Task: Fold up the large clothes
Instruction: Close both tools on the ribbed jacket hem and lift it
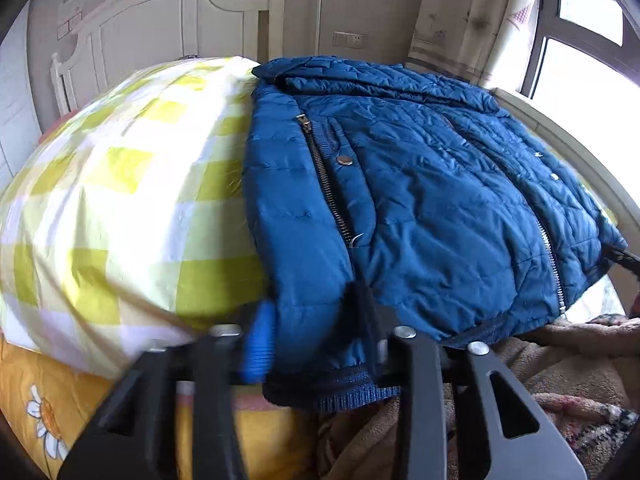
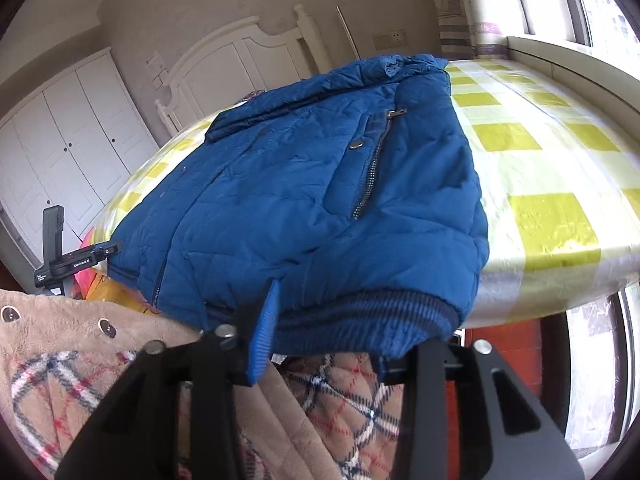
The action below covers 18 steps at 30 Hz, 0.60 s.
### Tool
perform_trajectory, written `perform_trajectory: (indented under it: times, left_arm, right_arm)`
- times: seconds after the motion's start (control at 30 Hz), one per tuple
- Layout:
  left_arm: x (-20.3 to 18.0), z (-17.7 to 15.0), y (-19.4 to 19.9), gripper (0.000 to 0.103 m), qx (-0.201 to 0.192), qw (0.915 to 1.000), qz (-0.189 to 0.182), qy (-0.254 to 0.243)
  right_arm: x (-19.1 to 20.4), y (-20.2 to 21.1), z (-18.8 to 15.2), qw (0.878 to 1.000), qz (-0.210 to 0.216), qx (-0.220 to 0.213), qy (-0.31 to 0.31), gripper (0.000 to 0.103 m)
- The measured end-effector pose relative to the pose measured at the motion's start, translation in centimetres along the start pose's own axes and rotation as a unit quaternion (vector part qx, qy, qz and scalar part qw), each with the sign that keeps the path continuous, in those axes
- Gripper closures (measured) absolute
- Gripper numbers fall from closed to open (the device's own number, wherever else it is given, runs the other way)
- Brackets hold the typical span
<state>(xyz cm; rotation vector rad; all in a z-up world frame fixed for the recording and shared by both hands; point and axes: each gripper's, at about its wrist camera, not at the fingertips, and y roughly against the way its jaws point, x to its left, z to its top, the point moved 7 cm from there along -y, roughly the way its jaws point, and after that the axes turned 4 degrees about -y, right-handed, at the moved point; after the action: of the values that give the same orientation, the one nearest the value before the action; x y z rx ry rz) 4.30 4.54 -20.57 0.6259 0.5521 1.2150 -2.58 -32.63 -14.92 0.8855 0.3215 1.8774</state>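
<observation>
Black tool arms filled the bottom of both wrist views. The left tool (image 1: 320,344) was pinched on the ribbed hem of the jacket (image 1: 420,200), its blue pad (image 1: 260,344) pressed against the cloth at one lower corner. The right tool (image 2: 320,340) was likewise clamped on the hem at the other corner, with its blue pad (image 2: 264,332) set against the knit band. Below the tools a tan plaid garment (image 2: 340,400) with snap buttons was seen, and beside it, in the left view, an orange cover (image 1: 36,384) printed with a daisy. The jacket, blue and quilted, was spread across the bed (image 2: 552,168), on a yellow and white checked sheet (image 1: 120,200), its collar at the far end and a zipper (image 1: 324,176) running up one front panel. The left tool's body (image 2: 68,256) was visible at the jacket's far edge in the right view. Beyond the bed, a white headboard (image 1: 160,20), white wardrobe doors (image 2: 68,140), a curtain (image 1: 472,12) and a window (image 1: 592,40) were seen.
</observation>
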Motion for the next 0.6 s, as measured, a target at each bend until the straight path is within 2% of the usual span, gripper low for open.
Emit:
perform_trajectory:
  times: [0.03, 0.13, 0.27, 0.43, 0.53, 0.6]
  left_arm:
    - [0.0, 0.0, 0.1, 0.083, 0.000, 0.9999, -0.011, 0.007]
    - [0.0, 0.1, 1.0, 0.091, -0.007, 0.9970, -0.060, 0.049]
    - [0.0, 0.9, 3.7, 0.093, -0.033, 0.9884, -0.110, 0.099]
    - [0.1, 1.8, 7.8, 0.095, -0.066, 0.9841, -0.121, 0.112]
    - [1.1, 2.0, 10.6, 0.100, -0.096, 0.9763, -0.138, 0.137]
    - [1.4, 2.3, 12.0, 0.100, -0.109, 0.9774, -0.132, 0.125]
  right_arm:
    - [0.3, 0.0, -0.1, 1.000, 0.007, -0.006, 0.007, 0.093]
    - [0.9, 1.0, -0.2, 0.998, 0.007, -0.041, 0.036, 0.095]
    - [0.9, 3.8, 0.2, 0.995, 0.019, -0.089, 0.038, 0.095]
    - [2.7, 6.3, 0.1, 0.991, 0.035, -0.110, 0.063, 0.095]
    - [3.8, 7.8, 0.0, 0.989, 0.046, -0.124, 0.065, 0.095]
    - [4.3, 8.6, 0.5, 0.987, 0.049, -0.134, 0.071, 0.095]
